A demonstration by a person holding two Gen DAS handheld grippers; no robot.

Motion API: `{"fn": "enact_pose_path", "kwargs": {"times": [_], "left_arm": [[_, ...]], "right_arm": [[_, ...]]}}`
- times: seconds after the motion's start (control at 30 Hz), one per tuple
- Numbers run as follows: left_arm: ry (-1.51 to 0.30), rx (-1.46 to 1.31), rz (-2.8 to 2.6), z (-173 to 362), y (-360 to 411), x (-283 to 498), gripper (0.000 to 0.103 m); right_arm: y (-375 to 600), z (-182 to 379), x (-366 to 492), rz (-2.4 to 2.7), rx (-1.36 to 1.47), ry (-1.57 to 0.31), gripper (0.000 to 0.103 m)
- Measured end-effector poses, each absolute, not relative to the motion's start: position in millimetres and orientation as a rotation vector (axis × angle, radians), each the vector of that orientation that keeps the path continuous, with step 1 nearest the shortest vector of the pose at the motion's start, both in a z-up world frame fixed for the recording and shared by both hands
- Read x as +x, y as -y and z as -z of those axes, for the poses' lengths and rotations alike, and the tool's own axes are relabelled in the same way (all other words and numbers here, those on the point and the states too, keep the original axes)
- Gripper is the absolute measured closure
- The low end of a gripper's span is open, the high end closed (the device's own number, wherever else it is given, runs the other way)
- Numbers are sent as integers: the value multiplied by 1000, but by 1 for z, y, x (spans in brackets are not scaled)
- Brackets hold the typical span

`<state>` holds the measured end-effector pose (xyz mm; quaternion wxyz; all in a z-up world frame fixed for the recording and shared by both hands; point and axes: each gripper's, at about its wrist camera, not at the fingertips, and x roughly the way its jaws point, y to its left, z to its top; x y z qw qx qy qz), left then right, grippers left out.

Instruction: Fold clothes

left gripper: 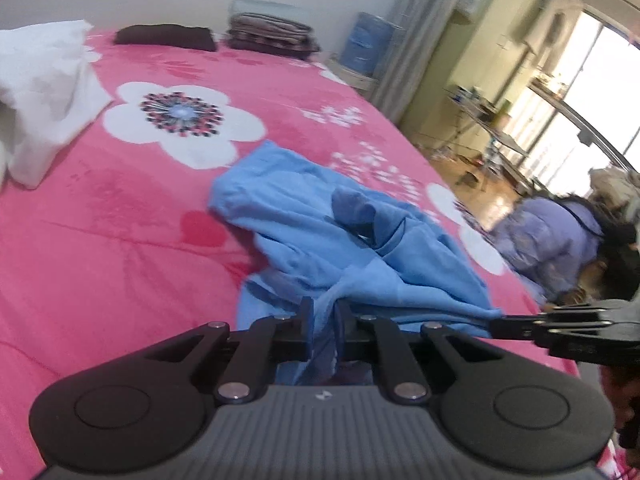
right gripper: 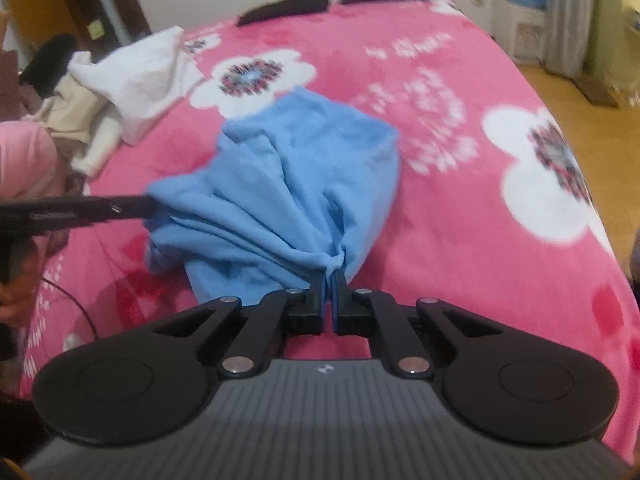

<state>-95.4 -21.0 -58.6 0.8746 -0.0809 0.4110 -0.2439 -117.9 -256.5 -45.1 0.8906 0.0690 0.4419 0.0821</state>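
A crumpled light-blue garment (left gripper: 320, 232) (right gripper: 296, 176) lies bunched on the pink flowered bedspread (left gripper: 120, 240) (right gripper: 460, 216). My left gripper (left gripper: 325, 312) is shut on a gathered edge of the blue cloth, which runs down between its fingers. My right gripper (right gripper: 329, 276) is shut on another pinched corner of the same garment. In the left wrist view the right gripper (left gripper: 496, 326) comes in from the right with its tip in the cloth. Seen from the right wrist, the left gripper (right gripper: 150, 206) reaches in from the left onto the garment's other side.
A white garment (left gripper: 44, 92) (right gripper: 140, 76) and a beige one (right gripper: 76, 116) lie near the bed's left side. A dark folded item (left gripper: 164, 36) and a stack of folded clothes (left gripper: 272, 28) sit at the headboard end. A person in purple (left gripper: 552, 240) crouches on the wooden floor beyond the bed's right edge.
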Motion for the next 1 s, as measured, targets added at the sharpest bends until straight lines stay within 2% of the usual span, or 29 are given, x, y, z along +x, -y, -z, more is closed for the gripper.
{"fn": "enact_pose_path", "kwargs": {"times": [0.27,0.37,0.53,0.57,0.6,0.63,0.67,0.7,0.8,0.97,1.0], "left_arm": [[-919,-108,624,63,33,-122,92],[-918,-101,627,61,33,-126,89],[-916,-90,632,60,33,-132,69],[-915,-88,633,59,33,-134,67],[-908,-83,631,58,34,-135,62],[-902,-76,628,57,34,-135,61],[-898,-70,624,56,35,-136,61],[-894,-63,621,55,36,-136,60],[-889,-46,606,54,38,-136,57],[-891,-42,591,57,37,-135,54],[-887,-39,587,57,37,-135,53]], "right_arm": [[270,87,-153,-114,112,-1053,103],[280,77,-156,-95,149,-1026,102],[286,41,-143,-139,184,-899,99],[284,32,-136,-165,176,-863,92],[279,25,-127,-192,169,-831,74],[272,23,-114,-218,161,-823,65],[265,21,-102,-245,153,-814,51],[258,20,-89,-271,146,-805,45],[237,15,-52,-351,123,-779,35],[207,40,-1,-375,53,-855,37],[210,45,3,-368,67,-878,54]]}}
